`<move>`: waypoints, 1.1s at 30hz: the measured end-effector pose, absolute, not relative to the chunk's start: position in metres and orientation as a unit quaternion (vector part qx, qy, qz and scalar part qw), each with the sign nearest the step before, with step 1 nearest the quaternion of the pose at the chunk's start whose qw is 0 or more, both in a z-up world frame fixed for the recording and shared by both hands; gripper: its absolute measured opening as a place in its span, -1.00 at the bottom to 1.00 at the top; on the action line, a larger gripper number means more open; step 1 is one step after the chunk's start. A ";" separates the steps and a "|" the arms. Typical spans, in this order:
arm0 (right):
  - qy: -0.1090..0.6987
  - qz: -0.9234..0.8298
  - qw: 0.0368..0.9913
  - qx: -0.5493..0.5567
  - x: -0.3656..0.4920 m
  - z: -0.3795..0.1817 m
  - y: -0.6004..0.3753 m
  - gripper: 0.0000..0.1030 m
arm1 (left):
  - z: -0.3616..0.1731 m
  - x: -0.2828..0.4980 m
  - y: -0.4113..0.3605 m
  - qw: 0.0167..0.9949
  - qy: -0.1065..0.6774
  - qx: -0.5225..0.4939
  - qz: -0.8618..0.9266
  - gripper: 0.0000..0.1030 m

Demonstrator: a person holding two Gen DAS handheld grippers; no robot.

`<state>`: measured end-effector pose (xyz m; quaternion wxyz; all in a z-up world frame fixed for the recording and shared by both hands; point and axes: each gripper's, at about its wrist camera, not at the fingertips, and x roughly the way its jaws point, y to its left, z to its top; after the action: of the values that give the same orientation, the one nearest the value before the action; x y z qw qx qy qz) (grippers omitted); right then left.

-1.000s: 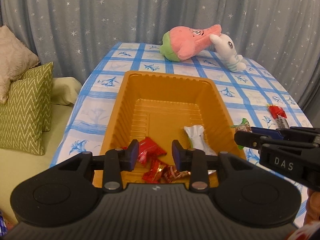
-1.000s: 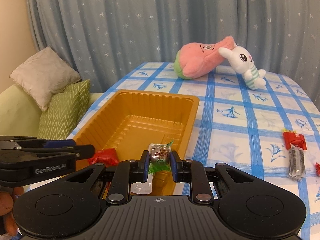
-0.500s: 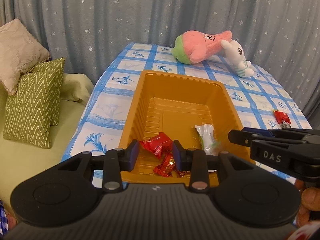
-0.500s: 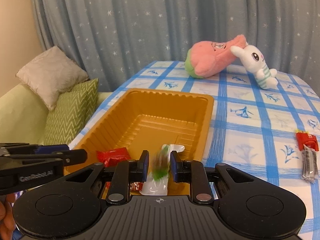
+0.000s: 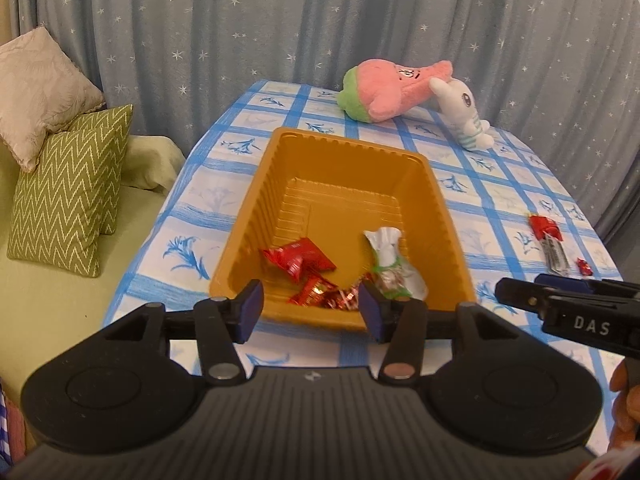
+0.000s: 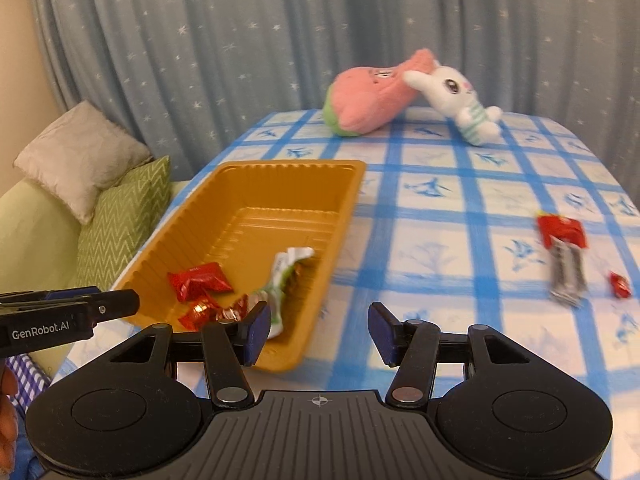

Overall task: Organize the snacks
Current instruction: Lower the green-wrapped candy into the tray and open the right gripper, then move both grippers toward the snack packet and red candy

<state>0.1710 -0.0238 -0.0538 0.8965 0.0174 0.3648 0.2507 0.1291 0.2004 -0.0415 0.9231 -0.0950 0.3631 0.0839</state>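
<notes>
An orange tray (image 5: 348, 160) (image 6: 248, 184) on the blue checked table holds red wrapped sweets (image 5: 298, 258) (image 6: 200, 282), a white packet (image 5: 384, 240) and a green-wrapped sweet (image 5: 394, 280) (image 6: 280, 280). My left gripper (image 5: 310, 310) is open and empty over the tray's near edge. My right gripper (image 6: 318, 330) is open and empty, just right of the tray's near end. On the table to the right lie a red packet (image 6: 562, 232) (image 5: 542, 226), a silver packet (image 6: 566, 276) and a small red sweet (image 6: 620, 284) (image 5: 584, 267).
A pink plush (image 5: 394, 90) (image 6: 372, 94) and a white rabbit plush (image 5: 462, 114) (image 6: 460, 98) lie at the table's far end. A sofa with green (image 5: 68, 196) and beige (image 5: 40, 92) cushions stands left of the table. A starred curtain hangs behind.
My right gripper opened and dropped the green-wrapped sweet into the tray, then swung right. My left gripper opened wider and drew back from the tray.
</notes>
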 end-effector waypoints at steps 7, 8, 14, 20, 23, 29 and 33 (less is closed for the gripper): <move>0.358 0.227 0.905 0.022 0.144 -0.036 -0.056 0.06 | -0.028 0.108 0.175 0.926 0.358 -0.092 0.081 0.14; 0.356 0.224 0.907 0.022 0.140 -0.033 -0.060 0.06 | -0.025 0.106 0.171 0.926 0.357 -0.091 0.081 0.16; 0.346 0.207 0.915 0.027 0.121 -0.018 -0.086 0.09 | -0.012 0.092 0.154 0.929 0.347 -0.096 0.080 0.33; 0.333 0.189 0.923 0.034 0.105 -0.006 -0.113 0.23 | -0.001 0.084 0.132 0.933 0.342 -0.091 0.069 0.42; 0.330 0.179 0.926 0.038 0.100 -0.002 -0.126 0.28 | 0.001 0.083 0.120 0.934 0.340 -0.089 0.060 0.47; 0.326 0.161 0.930 0.045 0.092 0.003 -0.150 0.36 | 0.006 0.081 0.094 0.939 0.332 -0.087 0.039 0.62; 0.328 0.147 0.932 0.050 0.088 0.003 -0.165 0.39 | 0.007 0.085 0.078 0.940 0.331 -0.083 0.022 0.65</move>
<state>0.0877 -0.1649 0.0025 0.9317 0.0497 0.3283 0.1472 0.0849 0.0779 0.0072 0.9397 -0.0834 0.3310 0.0216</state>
